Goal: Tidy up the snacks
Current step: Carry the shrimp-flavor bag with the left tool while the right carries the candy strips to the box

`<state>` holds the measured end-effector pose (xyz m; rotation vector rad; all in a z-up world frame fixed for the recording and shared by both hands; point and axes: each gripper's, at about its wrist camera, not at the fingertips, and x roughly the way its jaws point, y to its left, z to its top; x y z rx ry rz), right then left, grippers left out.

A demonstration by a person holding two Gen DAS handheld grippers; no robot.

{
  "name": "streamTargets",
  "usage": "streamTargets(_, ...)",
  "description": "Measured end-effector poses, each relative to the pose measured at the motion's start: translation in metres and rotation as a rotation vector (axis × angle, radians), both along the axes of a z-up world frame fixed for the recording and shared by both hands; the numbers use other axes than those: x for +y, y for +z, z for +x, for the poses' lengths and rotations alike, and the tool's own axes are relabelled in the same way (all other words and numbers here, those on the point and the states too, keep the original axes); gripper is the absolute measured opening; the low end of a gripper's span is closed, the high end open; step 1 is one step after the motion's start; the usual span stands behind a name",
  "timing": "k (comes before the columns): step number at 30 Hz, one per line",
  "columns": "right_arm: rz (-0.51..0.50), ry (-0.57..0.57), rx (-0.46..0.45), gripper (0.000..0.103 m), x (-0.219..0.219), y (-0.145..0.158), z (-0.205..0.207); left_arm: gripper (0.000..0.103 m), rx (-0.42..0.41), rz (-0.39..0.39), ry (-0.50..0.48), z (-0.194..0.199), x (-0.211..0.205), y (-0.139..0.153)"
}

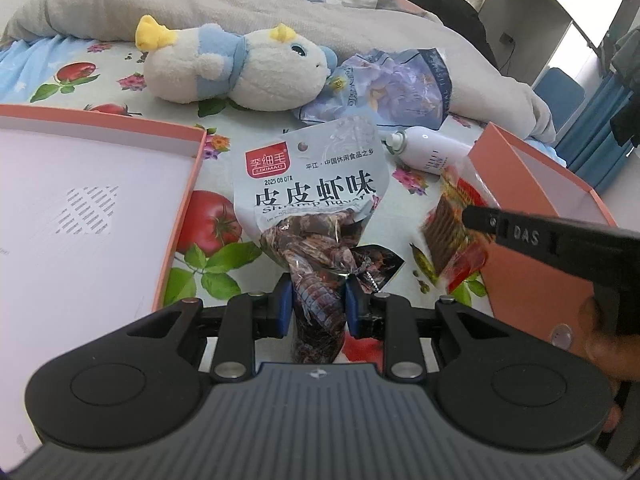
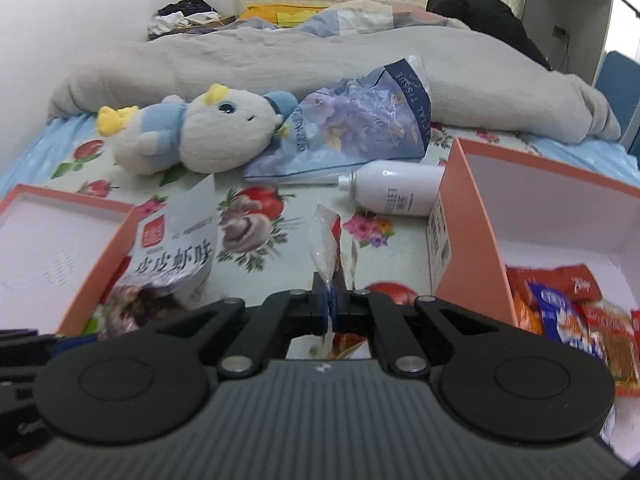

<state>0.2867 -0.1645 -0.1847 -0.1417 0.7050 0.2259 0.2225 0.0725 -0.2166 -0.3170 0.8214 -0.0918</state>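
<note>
My left gripper (image 1: 316, 306) is shut on a grey shrimp-flavour snack bag (image 1: 316, 200) and holds it upright above the bedsheet; the bag also shows in the right wrist view (image 2: 176, 252). My right gripper (image 2: 332, 306) is shut on a red snack packet (image 2: 326, 240), seen edge-on; in the left wrist view that packet (image 1: 452, 232) hangs beside the orange box (image 1: 532, 184). The orange box (image 2: 472, 240) at the right holds several snack packets (image 2: 576, 312). The box lid (image 1: 184, 208) lies open at the left, white inside.
A white and blue plush toy (image 1: 240, 68), a blue tissue pack (image 1: 392, 88) and a white spray bottle (image 1: 428, 148) lie on the fruit-print sheet behind. A grey duvet (image 2: 280, 48) runs across the back.
</note>
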Motion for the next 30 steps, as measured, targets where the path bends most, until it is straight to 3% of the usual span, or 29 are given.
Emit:
streamTargets(16,0.075,0.014,0.072,0.005,-0.035,0.033,-0.055,0.03,-0.023,-0.021,0.025,-0.05,-0.021,0.063)
streamTargets(30,0.163,0.008,-0.004,0.005,-0.066,0.1,-0.059,0.03,-0.11,-0.008,-0.013,-0.044,-0.056,0.136)
